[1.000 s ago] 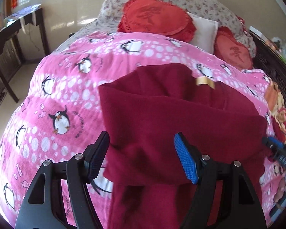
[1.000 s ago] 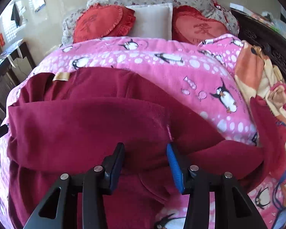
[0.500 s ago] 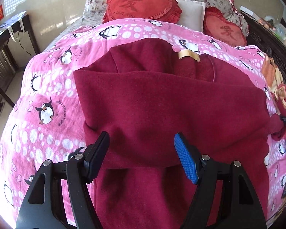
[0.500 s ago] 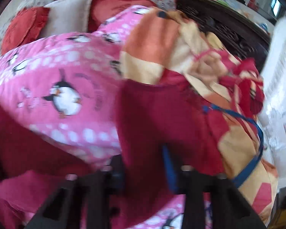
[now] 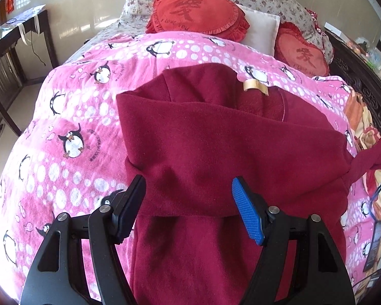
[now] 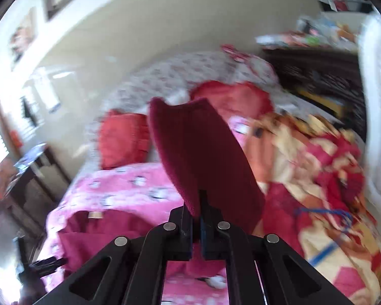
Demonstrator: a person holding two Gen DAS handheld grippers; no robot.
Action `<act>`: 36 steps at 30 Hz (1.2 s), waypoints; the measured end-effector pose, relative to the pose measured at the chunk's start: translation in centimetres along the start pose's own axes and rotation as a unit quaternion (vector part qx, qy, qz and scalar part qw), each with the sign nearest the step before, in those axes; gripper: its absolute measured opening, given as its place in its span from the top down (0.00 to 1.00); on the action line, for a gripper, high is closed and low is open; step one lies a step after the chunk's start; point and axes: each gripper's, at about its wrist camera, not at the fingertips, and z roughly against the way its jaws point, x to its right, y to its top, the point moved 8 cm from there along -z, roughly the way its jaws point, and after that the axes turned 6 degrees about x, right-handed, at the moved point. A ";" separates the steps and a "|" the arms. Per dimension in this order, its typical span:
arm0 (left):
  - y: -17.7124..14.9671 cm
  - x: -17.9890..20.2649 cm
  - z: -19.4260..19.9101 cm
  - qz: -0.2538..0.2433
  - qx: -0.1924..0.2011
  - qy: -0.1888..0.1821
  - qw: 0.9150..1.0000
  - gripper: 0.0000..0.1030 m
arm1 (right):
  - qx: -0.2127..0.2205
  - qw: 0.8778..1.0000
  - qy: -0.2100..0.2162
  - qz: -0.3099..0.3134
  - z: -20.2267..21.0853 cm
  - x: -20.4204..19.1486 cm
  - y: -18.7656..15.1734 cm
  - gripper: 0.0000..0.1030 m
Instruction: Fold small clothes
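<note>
A dark red fleece garment [image 5: 216, 152] lies on the pink penguin blanket [image 5: 71, 117], one sleeve folded across its body. My left gripper [image 5: 190, 208] is open and empty, hovering over the garment's lower middle. My right gripper [image 6: 196, 216] is shut on the garment's other sleeve [image 6: 198, 152] and holds it up in the air above the bed. That raised sleeve also shows at the right edge of the left wrist view [image 5: 378, 152]. The garment's body shows low left in the right wrist view [image 6: 109, 231].
Red heart cushions [image 5: 198, 15] and a white pillow [image 5: 261, 30] lie at the bed's head. An orange and red patterned quilt [image 6: 317, 178] is bunched on the right. A dark wooden table [image 5: 10, 50] stands left of the bed. A dark carved headboard [image 5: 363, 81] runs along the right.
My right gripper swung to the right side, closed on the loose sleeve and lifted it high. My left gripper stayed open and drew back slightly over the garment.
</note>
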 end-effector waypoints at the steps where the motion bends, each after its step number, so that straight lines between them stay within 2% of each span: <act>1: 0.2 -0.2 0.4 0.002 0.005 0.000 1.000 0.31 | 0.003 0.999 0.034 0.024 0.1 -2.9 0.6 0.97; 2: 0.3 -0.5 0.7 0.005 0.008 0.000 1.000 0.31 | 0.003 0.998 0.057 0.036 0.2 -5.0 0.8 0.97; 4: 0.7 -1.2 1.4 0.010 0.018 0.003 1.000 0.31 | 0.001 0.989 0.132 0.069 0.4 -10.5 1.5 0.97; 6: 1.1 -2.0 2.1 0.015 0.026 0.006 1.000 0.31 | -0.004 0.973 0.205 0.104 0.8 -15.8 1.6 0.97; 10: 1.7 -4.6 3.6 0.036 0.048 0.017 0.998 0.31 | -0.032 0.933 0.330 0.139 0.3 -24.3 1.4 0.97; 12: 1.9 -6.3 4.4 0.055 0.057 0.023 0.997 0.31 | -0.060 0.910 0.379 0.159 -1.0 -28.2 0.1 0.97; 13: 2.0 -7.1 4.6 0.065 0.062 0.025 0.996 0.31 | -0.076 0.902 0.391 0.168 -2.1 -29.9 -0.7 0.97; 14: 2.0 -7.8 4.9 0.074 0.065 0.028 0.995 0.31 | -0.093 0.898 0.393 0.176 -3.6 -31.4 -1.7 0.97; 16: 2.0 -9.1 5.1 0.094 0.068 0.032 0.993 0.31 | -0.132 0.899 0.368 0.198 -8.0 -33.8 -4.2 0.95; 18: 2.0 -9.7 4.9 0.104 0.063 0.030 0.992 0.31 | -0.170 0.912 0.316 0.201 -12.9 -33.7 -6.4 0.73; 19: 2.0 -9.9 4.8 0.105 0.061 0.028 0.992 0.31 | -0.188 0.919 0.293 0.184 -15.2 -32.8 -7.1 0.49; 21: 2.0 -9.9 4.8 0.102 0.065 0.022 0.992 0.31 | -0.200 0.929 0.281 0.136 -16.8 -31.0 -7.8 0.48; 23: 2.2 -9.4 4.6 0.093 0.069 0.010 0.993 0.31 | -0.185 0.939 0.267 0.112 -16.6 -28.9 -7.4 0.48; 26: 2.6 -7.7 3.1 0.077 0.061 -0.011 0.995 0.31 | -0.169 0.949 0.252 0.081 -14.3 -25.0 -7.2 0.48; 27: 2.8 -7.2 2.6 0.072 0.059 -0.015 0.996 0.31 | -0.168 0.951 0.248 0.081 -12.1 -24.4 -6.9 0.48; 31: 4.1 -4.7 -0.4 0.055 0.056 -0.034 0.996 0.31 | -0.171 0.960 0.197 0.104 -8.8 -20.6 -10.2 0.48; 33: 4.8 -4.2 -2.3 0.048 0.048 -0.023 0.997 0.31 | -0.183 0.962 0.169 0.107 -8.4 -18.6 -12.7 0.48; 35: 5.3 -3.9 -4.1 0.047 0.037 -0.015 0.998 0.31 | -0.193 0.965 0.160 0.080 -7.5 -16.7 -14.9 0.48; 36: 5.4 -3.5 -5.0 0.047 0.026 -0.021 0.998 0.35 | -0.199 0.965 0.159 0.061 -7.2 -15.7 -15.9 0.48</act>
